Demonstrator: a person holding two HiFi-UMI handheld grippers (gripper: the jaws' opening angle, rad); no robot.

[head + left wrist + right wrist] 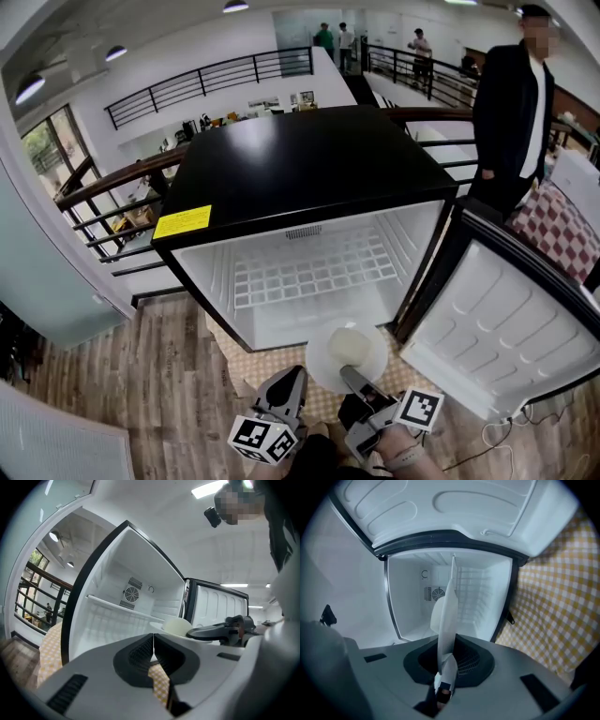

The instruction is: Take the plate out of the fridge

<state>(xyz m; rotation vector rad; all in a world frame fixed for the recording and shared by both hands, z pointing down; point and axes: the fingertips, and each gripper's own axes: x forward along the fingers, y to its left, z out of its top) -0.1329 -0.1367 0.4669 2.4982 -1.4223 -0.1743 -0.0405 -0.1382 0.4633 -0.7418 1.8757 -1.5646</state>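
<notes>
A white plate (322, 366) with a pale round lump (347, 345) on it hangs just outside the open black fridge (309, 159), in front of its lower opening. My right gripper (351, 377) is shut on the plate's near rim. In the right gripper view the plate (446, 616) stands edge-on between the jaws of the right gripper (443, 666), with the fridge interior behind it. My left gripper (292, 377) is beside it on the left, shut and holding nothing. In the left gripper view the left gripper (153, 649) points at the fridge, with the plate (174, 631) at the right.
The fridge door (506, 309) stands open to the right. A white wire shelf (309, 267) lies inside. A yellow checkered mat (246, 364) covers the wood floor under the fridge. A person in dark clothes (511, 103) stands behind the door. A railing (103, 202) runs behind.
</notes>
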